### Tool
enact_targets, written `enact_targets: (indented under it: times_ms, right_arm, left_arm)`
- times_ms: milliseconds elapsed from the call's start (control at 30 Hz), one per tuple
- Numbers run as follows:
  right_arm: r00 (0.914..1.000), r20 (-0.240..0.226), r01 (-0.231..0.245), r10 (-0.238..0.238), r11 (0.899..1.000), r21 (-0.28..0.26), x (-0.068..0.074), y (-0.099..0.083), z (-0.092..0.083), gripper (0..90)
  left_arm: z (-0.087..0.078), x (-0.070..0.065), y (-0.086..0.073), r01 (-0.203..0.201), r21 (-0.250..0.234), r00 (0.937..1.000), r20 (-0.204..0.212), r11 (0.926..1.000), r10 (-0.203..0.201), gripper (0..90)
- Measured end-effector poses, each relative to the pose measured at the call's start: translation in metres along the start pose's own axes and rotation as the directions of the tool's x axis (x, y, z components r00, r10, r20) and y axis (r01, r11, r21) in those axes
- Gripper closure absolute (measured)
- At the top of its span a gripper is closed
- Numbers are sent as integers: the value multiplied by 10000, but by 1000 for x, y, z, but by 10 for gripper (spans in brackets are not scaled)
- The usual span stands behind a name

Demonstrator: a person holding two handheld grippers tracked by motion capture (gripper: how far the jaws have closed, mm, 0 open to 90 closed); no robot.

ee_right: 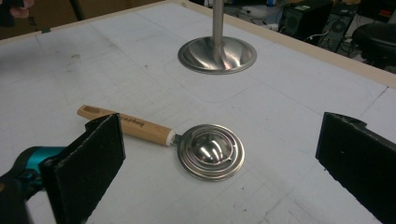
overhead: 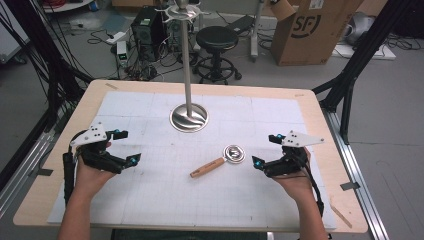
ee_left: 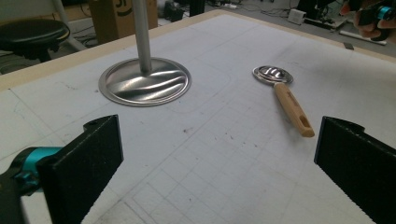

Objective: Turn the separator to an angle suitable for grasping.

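tabletop scene, seen from above and along each tool. the left gripper (overhead: 122,146) rests over the near left part of the white gridded mat (overhead: 150,200), jaws spread wide with nothing between them; in the left gripper view the two black jaws frame bare mat. the right gripper (overhead: 265,149) sits over the near right part of the mat, jaws likewise spread and holding nothing. the strainer (overhead: 220,161), a round metal bowl on a wooden handle, lies flat on the mat between the two tools, nearer the right one; its bowl points toward the right gripper and its handle runs toward the near left. in the right gripper view the strainer (ee_right: 187,144) lies just ahead of the jaws, the handle end passing behind the left-hand jaw, not touched. in the left gripper view it (ee_left: 282,93) lies well ahead, apart from both jaws. the metal stand (overhead: 189,116), a round base with an upright pole, rises at the far middle of the mat, well apart from the strainer. the wooden table (overhead: 60,150) carries the mat.
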State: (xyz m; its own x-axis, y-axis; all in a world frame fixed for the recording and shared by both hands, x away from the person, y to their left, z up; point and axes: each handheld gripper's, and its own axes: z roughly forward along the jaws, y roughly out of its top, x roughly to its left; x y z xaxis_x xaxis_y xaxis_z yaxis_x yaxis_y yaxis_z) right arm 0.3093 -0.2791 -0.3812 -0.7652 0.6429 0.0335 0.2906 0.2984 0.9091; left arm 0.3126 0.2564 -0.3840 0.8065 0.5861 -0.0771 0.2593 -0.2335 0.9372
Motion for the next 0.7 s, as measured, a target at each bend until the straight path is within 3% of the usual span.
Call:
enact_targets:
  times_ms: [200, 367, 433, 533, 700]
  right_arm:
    - [9999, 8, -153, 153, 9998, 140, -5, -2, -1, 3]
    - [9997, -128, 200, -196, 9992, 347, 5, 0, 4, 10]
    - [9995, -201, 231, -224, 9991, 357, 6, 0, 5, 35]
    - [9976, -572, 414, -390, 9983, 409, 10, 3, 9, 162]
    - [9935, -952, 697, -628, 9951, 706, 17, 5, 20, 247]
  left_arm:
    - [2, 0, -1, 25, 24, 10000, 90, 10000, -25, 17]
    - [-1, -3, 0, -53, -84, 9998, 180, 10000, 55, 17]
    - [-2, -4, 0, -60, -81, 9999, 148, 9999, 61, 17]
    - [-4, -3, 0, -54, -74, 9999, 124, 10000, 55, 17]
    - [-7, -1, 0, -9, -145, 10000, 70, 9999, 10, 17]
